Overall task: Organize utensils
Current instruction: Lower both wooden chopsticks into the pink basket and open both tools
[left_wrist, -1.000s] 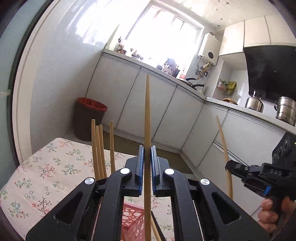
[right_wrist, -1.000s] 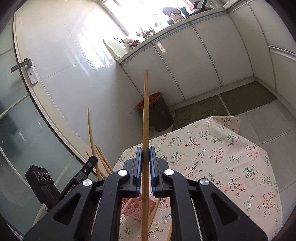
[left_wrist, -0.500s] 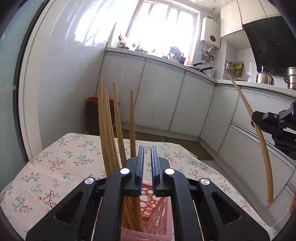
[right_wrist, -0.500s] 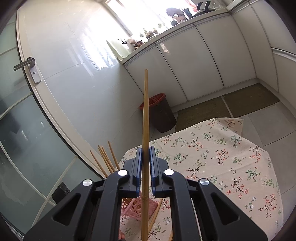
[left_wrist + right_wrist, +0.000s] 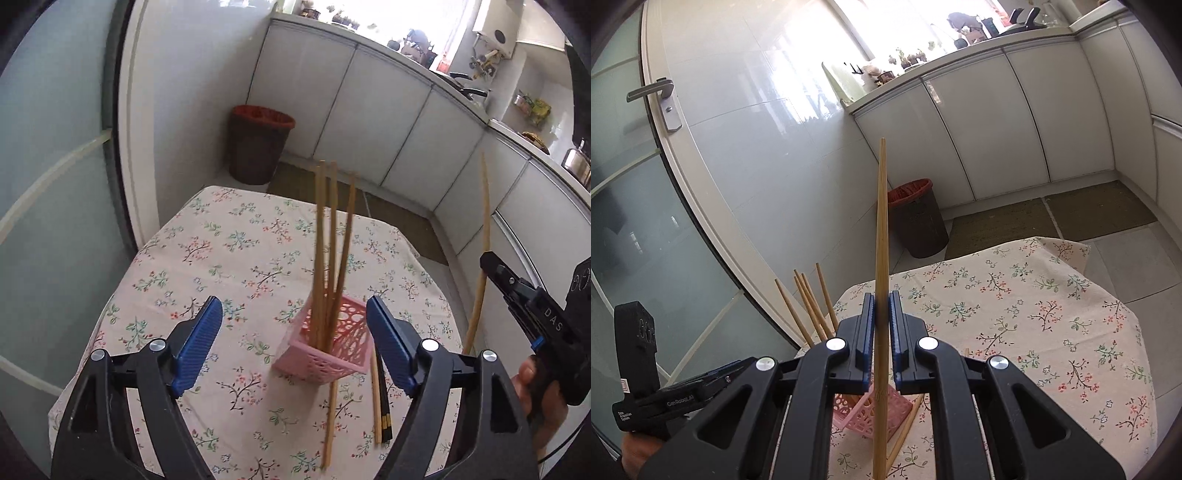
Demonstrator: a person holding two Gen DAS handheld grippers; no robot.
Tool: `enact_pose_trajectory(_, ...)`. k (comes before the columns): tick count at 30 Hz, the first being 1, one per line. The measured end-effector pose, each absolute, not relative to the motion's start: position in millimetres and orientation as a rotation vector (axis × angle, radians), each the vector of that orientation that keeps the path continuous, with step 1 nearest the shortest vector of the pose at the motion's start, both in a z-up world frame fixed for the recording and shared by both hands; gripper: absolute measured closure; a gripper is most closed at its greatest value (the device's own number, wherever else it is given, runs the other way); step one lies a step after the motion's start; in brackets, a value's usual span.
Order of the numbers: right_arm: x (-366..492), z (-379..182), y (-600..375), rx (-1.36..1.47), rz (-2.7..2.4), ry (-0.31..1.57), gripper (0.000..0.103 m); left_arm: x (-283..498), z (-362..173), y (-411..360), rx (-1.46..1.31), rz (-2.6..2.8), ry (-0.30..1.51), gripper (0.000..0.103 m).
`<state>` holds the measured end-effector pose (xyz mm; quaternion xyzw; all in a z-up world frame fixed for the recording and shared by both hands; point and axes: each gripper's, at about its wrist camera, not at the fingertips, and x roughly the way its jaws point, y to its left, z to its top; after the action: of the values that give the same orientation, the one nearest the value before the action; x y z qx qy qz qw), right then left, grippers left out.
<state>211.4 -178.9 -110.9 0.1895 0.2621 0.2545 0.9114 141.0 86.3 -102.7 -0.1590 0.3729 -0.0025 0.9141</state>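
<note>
Floral tablecloth (image 5: 229, 258) covers our small kitchen table. Nearest, we list the left gripper (image 5: 295, 345), jaws opening wide, nothing between its pads. Just beyond it stands a pink perforated basket (image 5: 332, 354) holding several bamboo chopsticks (image 5: 325, 251) upright. Loose chopsticks (image 5: 376, 402) lie on the cloth beside the basket. Our right gripper (image 5: 882, 347) is clamped on one bamboo chopstick (image 5: 882, 236), upright. Farther off: a brown waste bin (image 5: 258, 147), then white cabinets (image 5: 369, 122).

White kitchen cabinets (image 5: 1015, 122) under a bright window (image 5: 424, 18), dark bin (image 5: 258, 144), frosted glass door (image 5: 635, 221).
</note>
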Motion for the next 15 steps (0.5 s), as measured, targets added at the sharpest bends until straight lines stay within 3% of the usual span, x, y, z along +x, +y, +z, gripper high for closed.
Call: enact_pose_trajectory(15, 219, -127, -81, 0.288, 0.439, 0.339, 0.095, 158, -128, 142, -0.538, 0.039, 0.883, 0.026)
